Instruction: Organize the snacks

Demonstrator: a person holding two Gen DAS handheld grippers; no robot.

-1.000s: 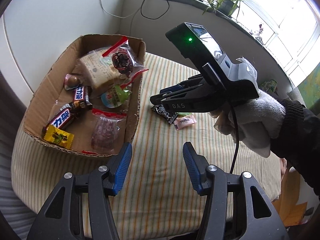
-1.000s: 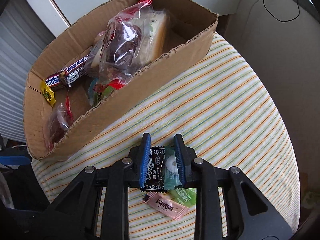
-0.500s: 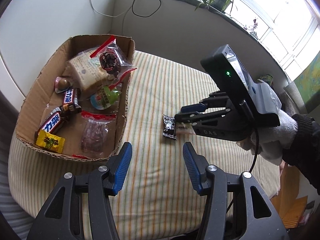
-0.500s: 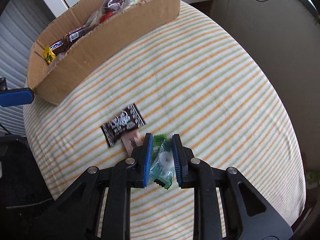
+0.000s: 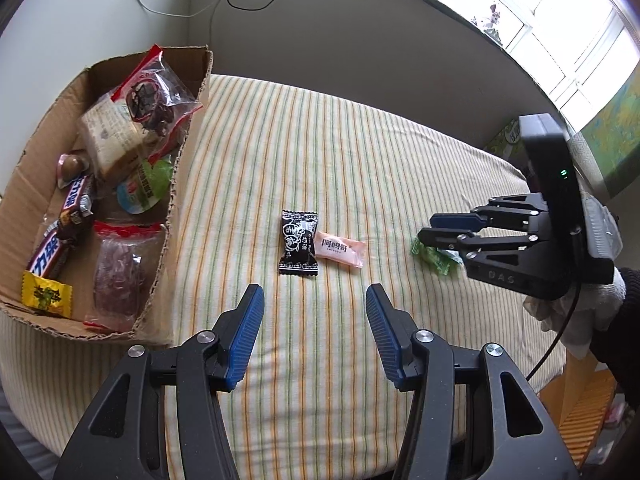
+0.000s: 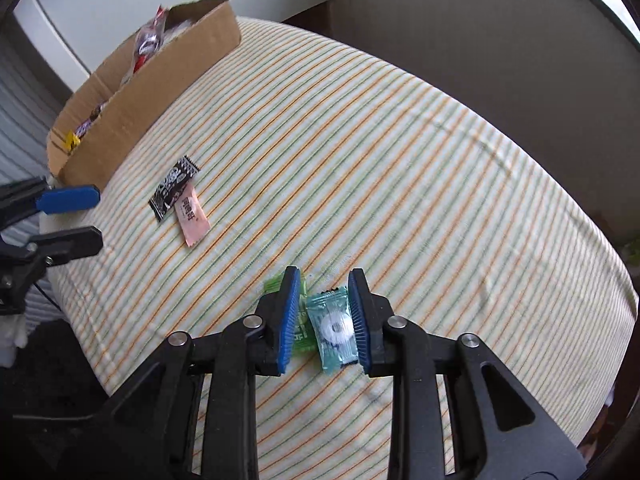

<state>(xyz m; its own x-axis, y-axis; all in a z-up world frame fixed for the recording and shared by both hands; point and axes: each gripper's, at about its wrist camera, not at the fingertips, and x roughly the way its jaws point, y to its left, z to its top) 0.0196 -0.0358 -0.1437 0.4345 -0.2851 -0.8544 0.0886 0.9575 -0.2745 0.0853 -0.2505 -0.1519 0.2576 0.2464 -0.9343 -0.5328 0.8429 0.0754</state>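
The teal candy (image 6: 335, 326) lies on the striped cloth (image 6: 400, 168) between the right gripper (image 6: 324, 316) jaws, just opening to release it apart from the others; the left gripper (image 5: 314, 334) hovers spread, empty.

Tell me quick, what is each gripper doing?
Left gripper: open, holding nothing.
Right gripper: jaws have just been opening; a blue-green candy lies loose between them.
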